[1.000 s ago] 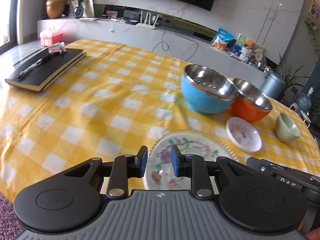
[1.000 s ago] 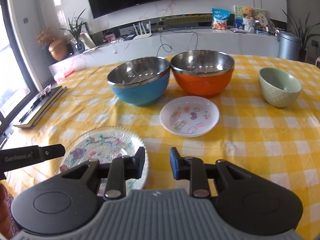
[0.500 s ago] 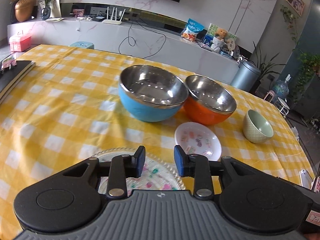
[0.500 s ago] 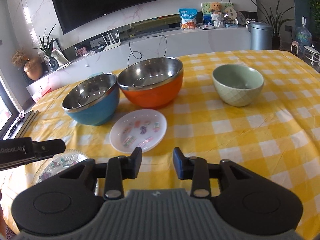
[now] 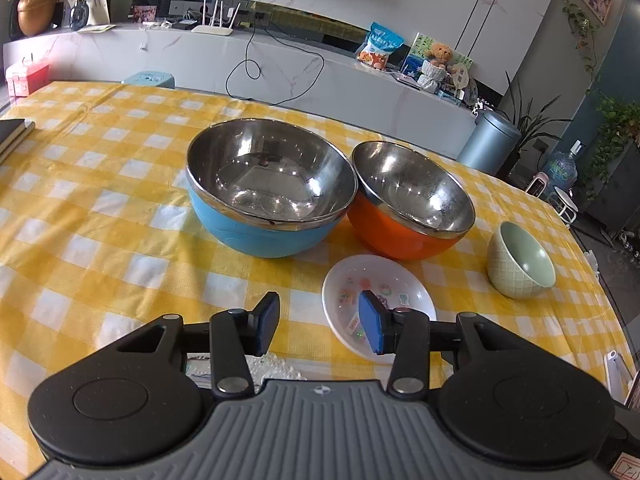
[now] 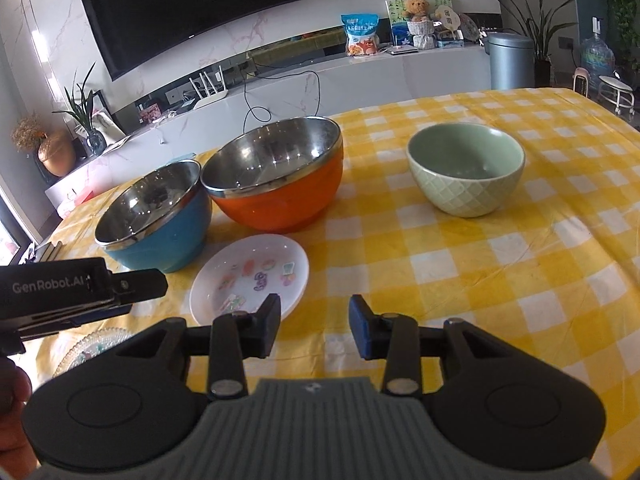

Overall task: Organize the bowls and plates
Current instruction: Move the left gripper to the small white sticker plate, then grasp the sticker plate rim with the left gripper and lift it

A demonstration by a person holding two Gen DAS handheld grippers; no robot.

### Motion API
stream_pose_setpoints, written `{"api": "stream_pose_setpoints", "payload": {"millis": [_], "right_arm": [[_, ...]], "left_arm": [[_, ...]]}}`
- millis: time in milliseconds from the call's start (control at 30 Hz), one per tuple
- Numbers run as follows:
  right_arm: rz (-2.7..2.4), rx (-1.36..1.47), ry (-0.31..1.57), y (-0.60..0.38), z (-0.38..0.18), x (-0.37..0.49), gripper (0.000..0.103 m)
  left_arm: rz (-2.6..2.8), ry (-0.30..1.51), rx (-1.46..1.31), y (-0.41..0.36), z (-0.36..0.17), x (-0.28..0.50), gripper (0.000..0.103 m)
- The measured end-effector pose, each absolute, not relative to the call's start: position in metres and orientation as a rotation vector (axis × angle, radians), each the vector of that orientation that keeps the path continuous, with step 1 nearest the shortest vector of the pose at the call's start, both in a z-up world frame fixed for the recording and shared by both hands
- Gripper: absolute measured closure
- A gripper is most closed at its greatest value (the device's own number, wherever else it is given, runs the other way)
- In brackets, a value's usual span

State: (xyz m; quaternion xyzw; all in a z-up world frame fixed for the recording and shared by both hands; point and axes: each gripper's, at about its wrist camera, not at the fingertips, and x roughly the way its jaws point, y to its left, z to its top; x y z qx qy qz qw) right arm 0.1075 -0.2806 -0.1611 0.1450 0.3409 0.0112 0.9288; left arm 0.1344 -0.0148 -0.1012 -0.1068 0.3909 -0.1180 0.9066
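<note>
- Steel-lined blue bowl touches orange bowl mid-bench; white plate in front (green bowl apart).
- Left gripper and right gripper: jaws open, empty.
- Right wrist view alone shows the glass plate by the bench's near edge.

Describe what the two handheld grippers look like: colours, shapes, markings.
The left gripper and the right gripper look alike: a grey ribbed body at the centre, a round black disc housing on each side, black linkage arms with silver pivot pins, and fingers faced with dark blue pads. Seen from the right wrist, the left gripper's black side reads "GenRobot.AI" in pale letters. No cables show.
</note>
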Motion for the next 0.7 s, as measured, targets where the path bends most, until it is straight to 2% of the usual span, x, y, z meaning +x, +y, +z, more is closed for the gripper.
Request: {"api": "stream_pose_setpoints", "payload": {"millis": [267,433,700], "right_arm": [[0.023,0.335,0.710,-0.283,-0.169,0.124,0.067],[0.033,0.358,0.718,-0.282,-0.175,0.135,0.074],[0.019,0.367,0.721,-0.283,-0.179,0.146,0.086]], "left_arm": [[-0.237,0.839,-0.242,-0.018,-0.114,0.150,0.052],[-0.233,0.856,-0.253,-0.020,-0.122,0.157,0.054],[-0.251,0.855,-0.224,-0.030,-0.129,0.162,0.076]]}}
